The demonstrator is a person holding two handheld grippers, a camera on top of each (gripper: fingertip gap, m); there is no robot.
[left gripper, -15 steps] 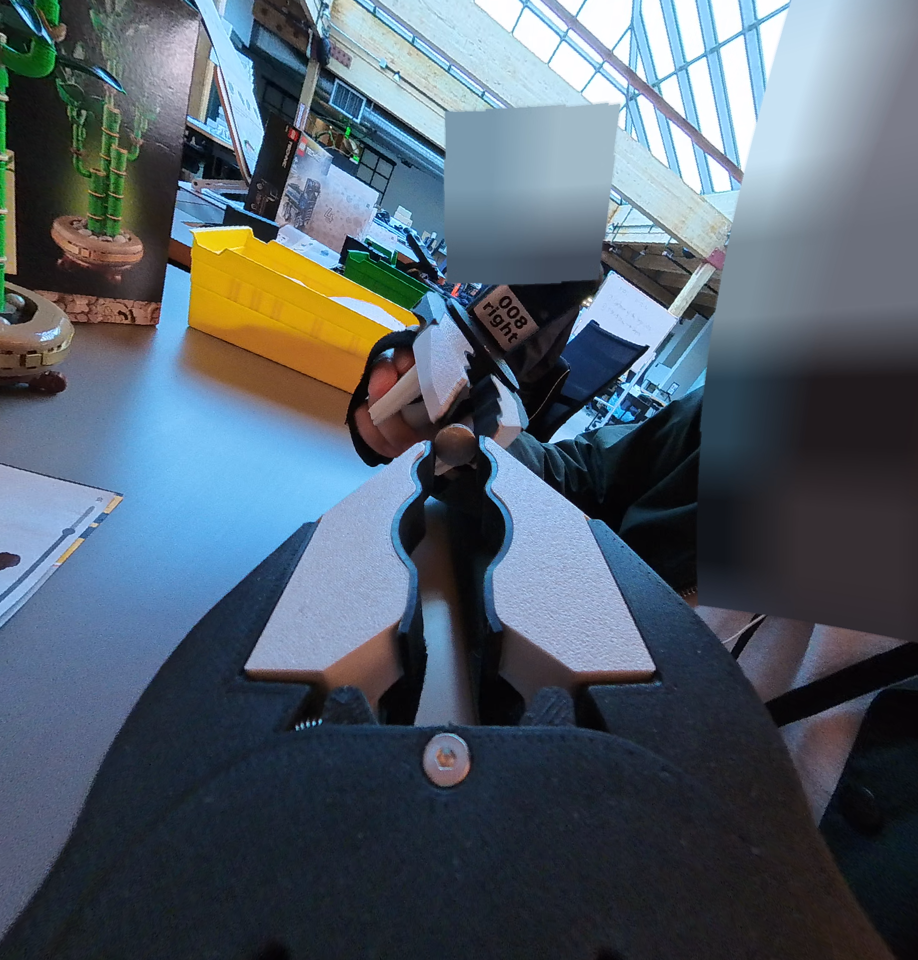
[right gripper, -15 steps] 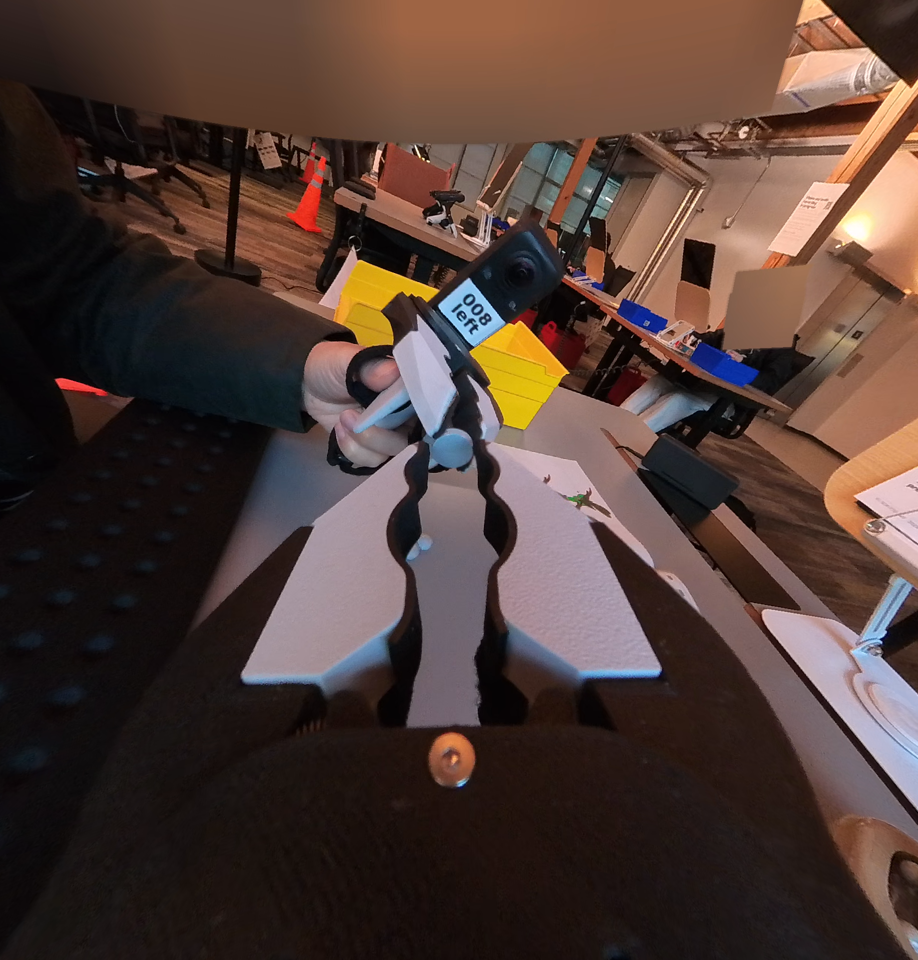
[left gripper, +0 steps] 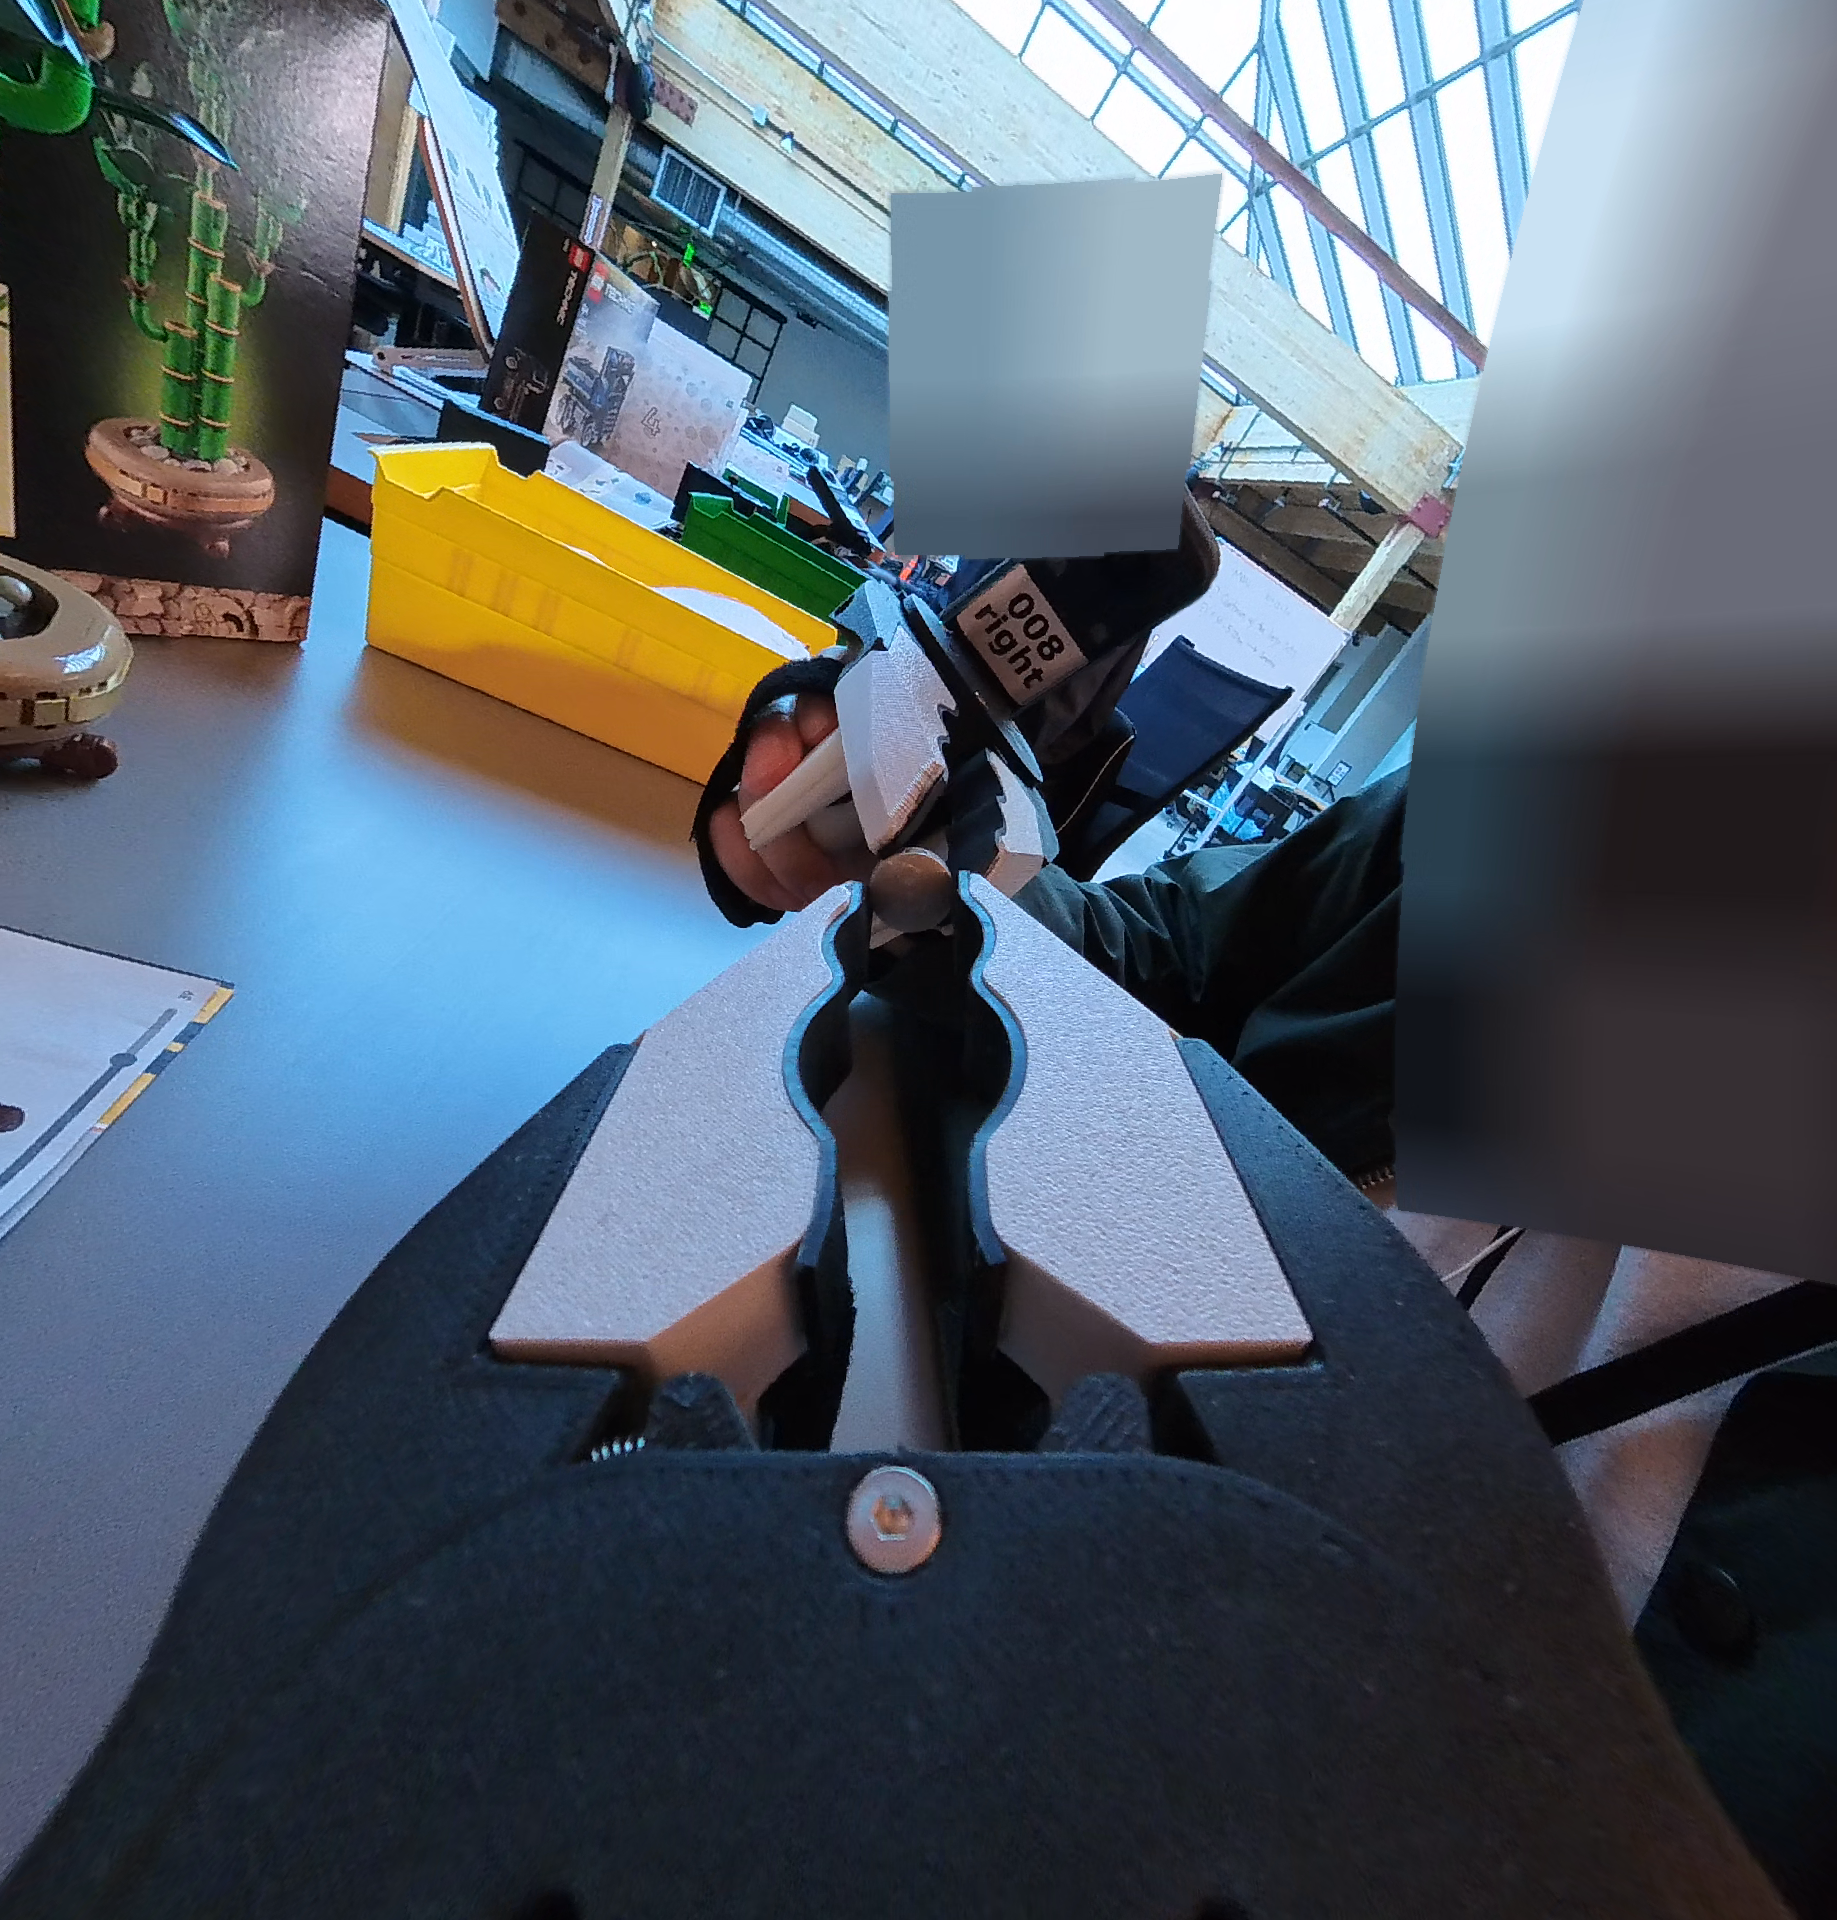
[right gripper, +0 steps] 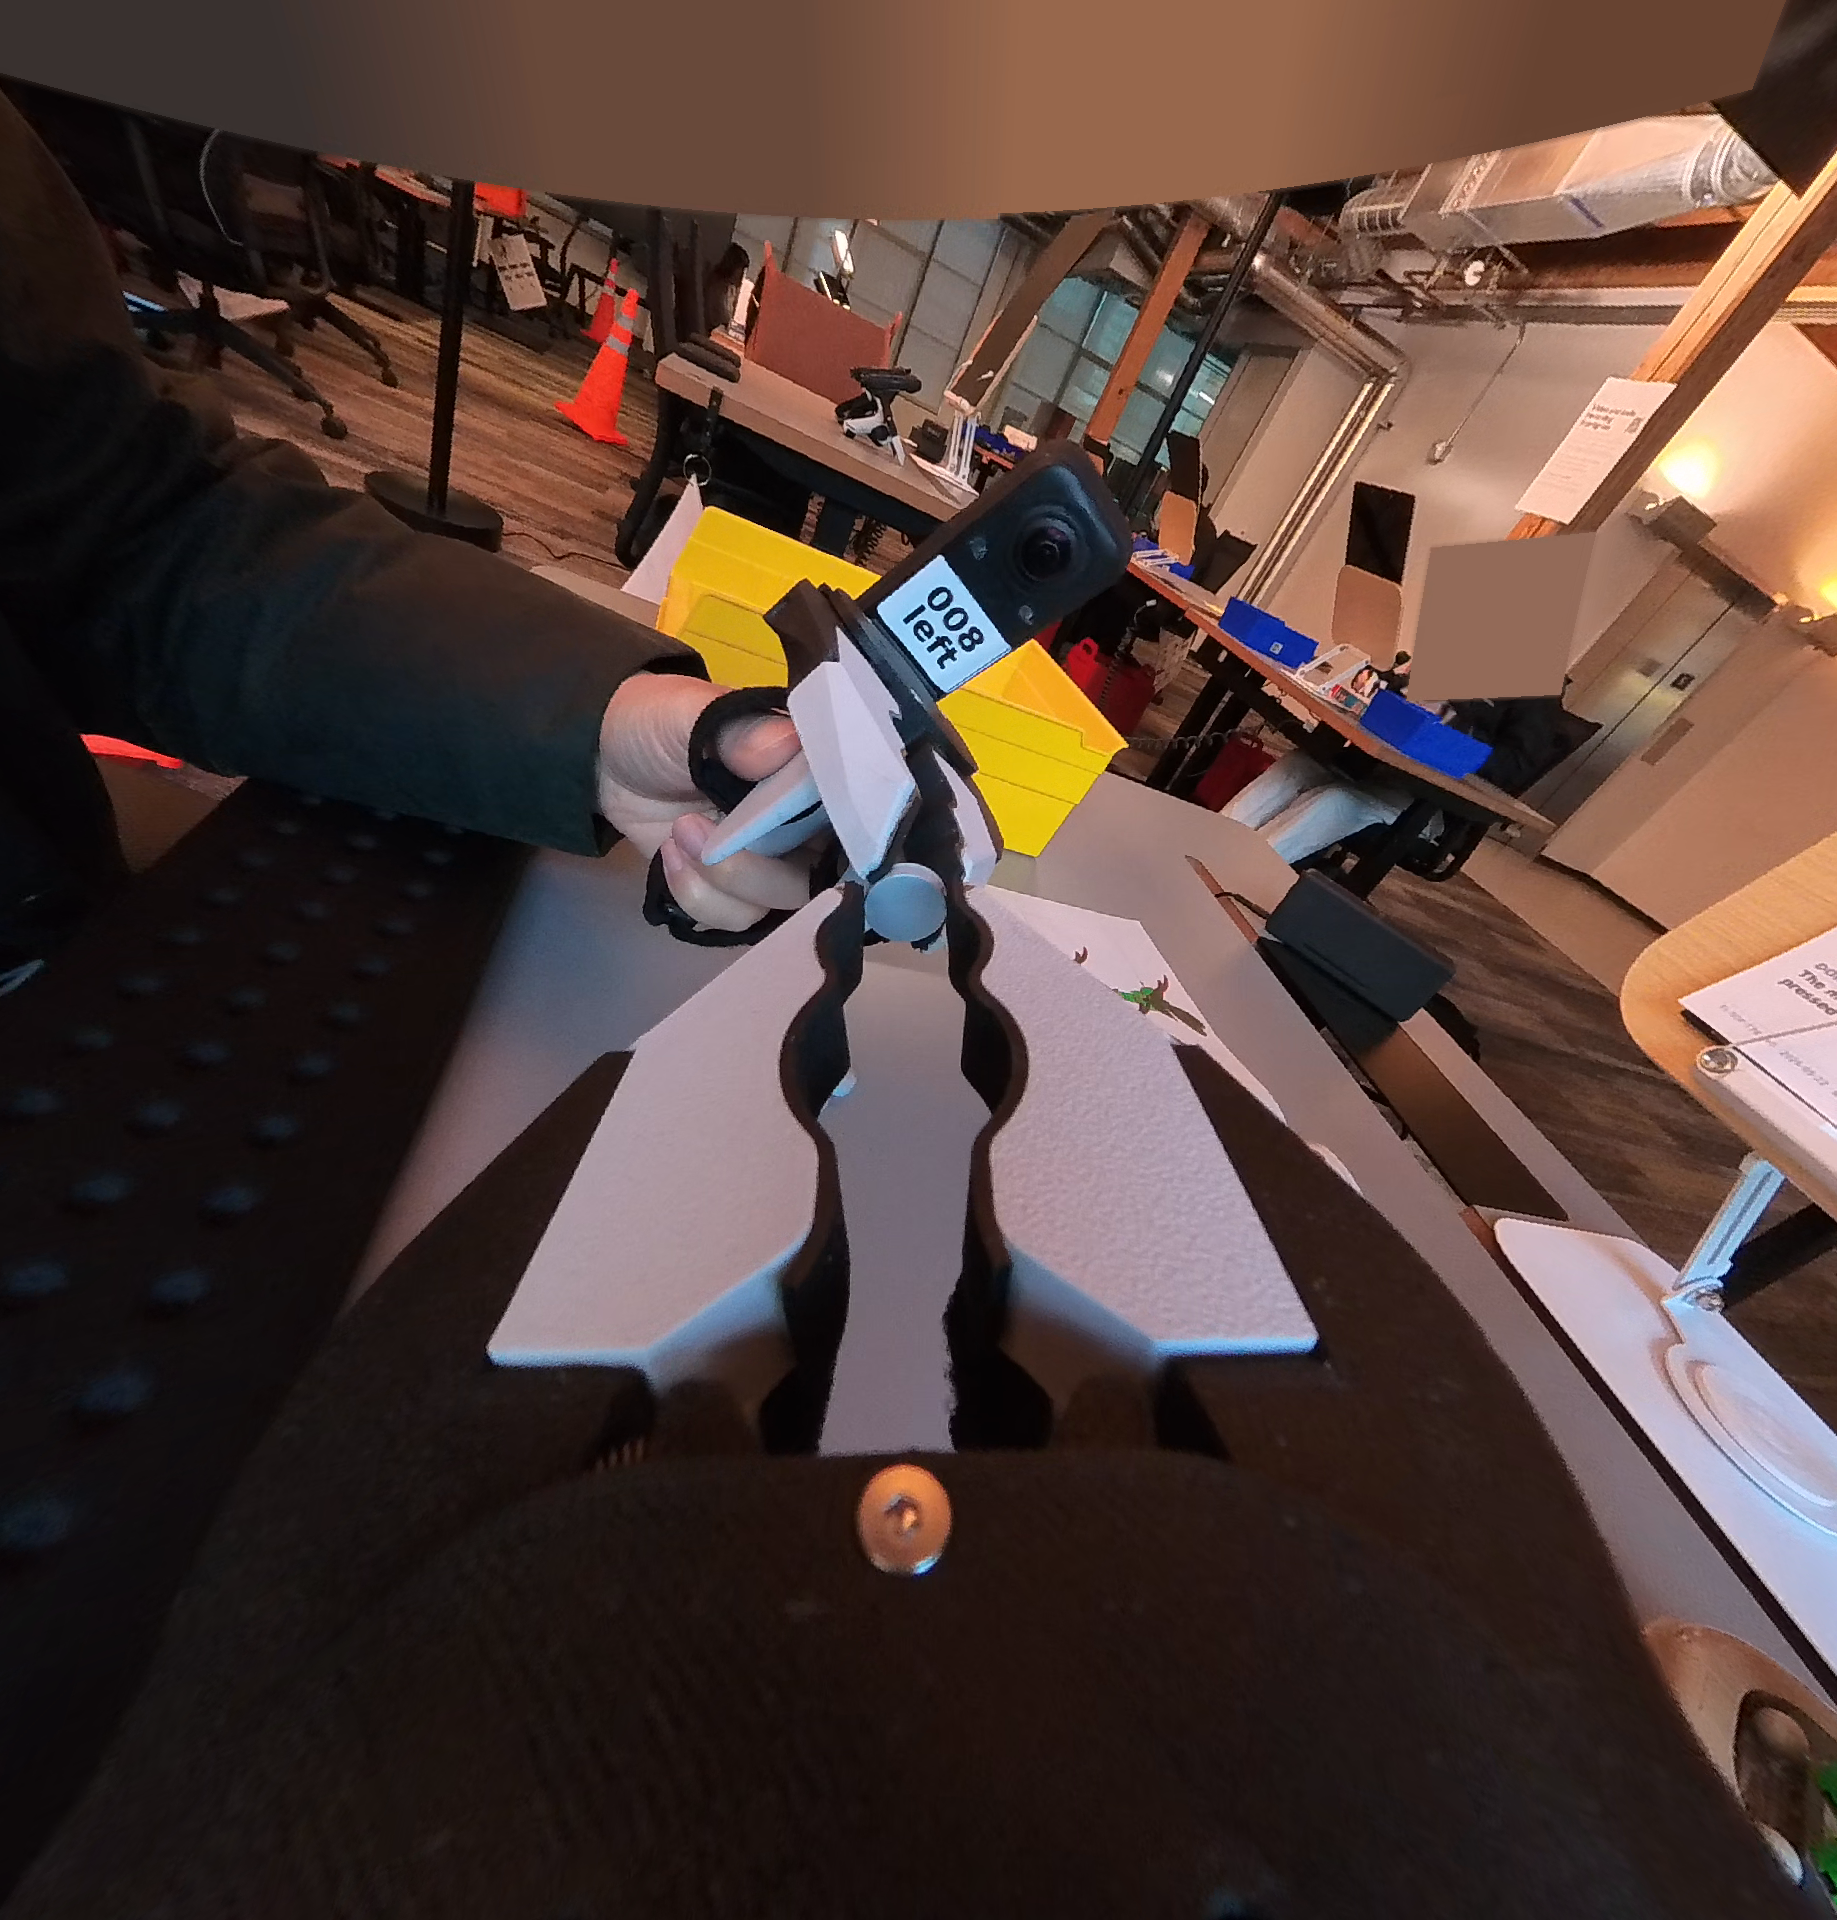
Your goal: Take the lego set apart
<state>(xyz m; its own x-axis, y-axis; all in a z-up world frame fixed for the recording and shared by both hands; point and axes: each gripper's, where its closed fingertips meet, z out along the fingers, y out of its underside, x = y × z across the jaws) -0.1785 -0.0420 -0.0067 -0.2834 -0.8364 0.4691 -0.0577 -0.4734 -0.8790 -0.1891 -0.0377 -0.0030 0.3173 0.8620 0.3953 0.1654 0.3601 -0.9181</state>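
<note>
Lego set [right gripper: 1724,1704]: we spot the tan pot and a scrap of green right under the right gripper, at the bottom right corner of its view. From the left wrist it stands at the table's left side, green stalks upright.
Left gripper [left gripper: 909,899]: held up off the table, jaws drawn in to a narrow gap, tips pinching a grey round piece [left gripper: 909,888].
Right gripper [right gripper: 903,906]: nose to nose with the left one, jaws equally narrow, tips on that same grey round piece. Both tools have hold of it from opposite ends.
Hands: a hand [right gripper: 675,779] in a dark sleeve squeezes the left tool's trigger; we cannot tell how hard.
Table [left gripper: 394,883]: a wide bare grey stretch lies beneath and to the left of the meeting tips, so there's room there.
Booklet [left gripper: 52,1081]: flat at the left margin, well apart from the grippers; its corner points into the bare stretch.
White board [right gripper: 1620,1340]: to the right of the right gripper, with a black box [right gripper: 1350,966] beyond it.
Yellow bin [left gripper: 540,613]: behind the grippers, its long wall closing the far side of the open stretch.
Picture box [left gripper: 197,312]: upright behind the set, just left of the bin.
Green bin [left gripper: 758,540]: farther back, behind the yellow one.
</note>
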